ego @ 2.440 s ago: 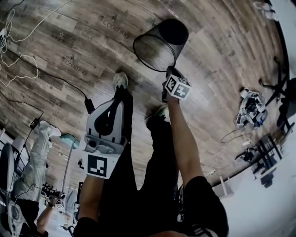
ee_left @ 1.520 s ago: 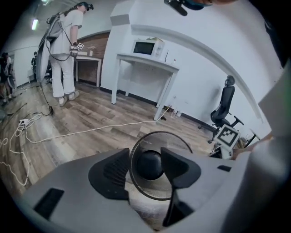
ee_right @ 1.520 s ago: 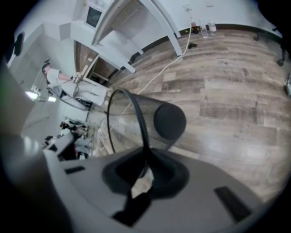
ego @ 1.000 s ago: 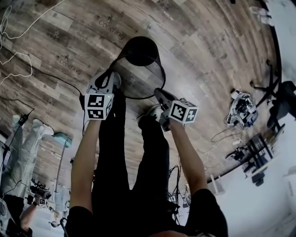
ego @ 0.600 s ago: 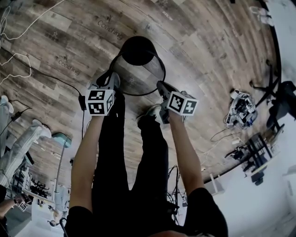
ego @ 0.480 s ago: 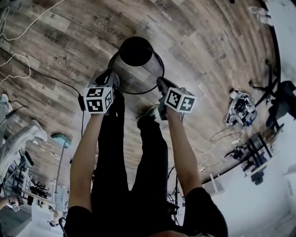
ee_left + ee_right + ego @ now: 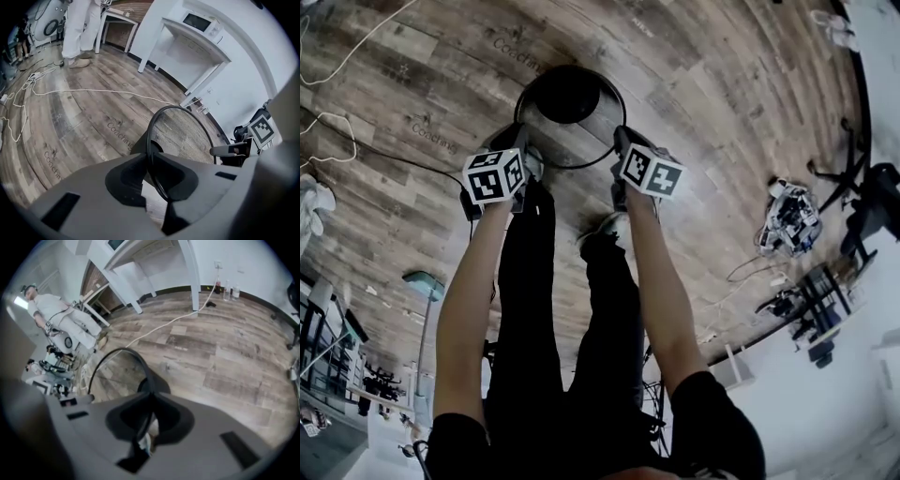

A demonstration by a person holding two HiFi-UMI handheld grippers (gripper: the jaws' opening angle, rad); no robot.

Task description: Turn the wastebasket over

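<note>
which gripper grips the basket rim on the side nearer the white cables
The left gripper: its fingers clamp the wastebasket rim on the side facing the white cables, while the right gripper clamps the opposite side.

Floor (image 7: 722,84) beyond wastebasket (image 7: 567,94), cable (image 7: 93,90) across it

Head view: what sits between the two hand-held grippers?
The wastebasket: left hand-held gripper and right hand-held gripper pinch opposite sides of its rim, in the head view.
</note>
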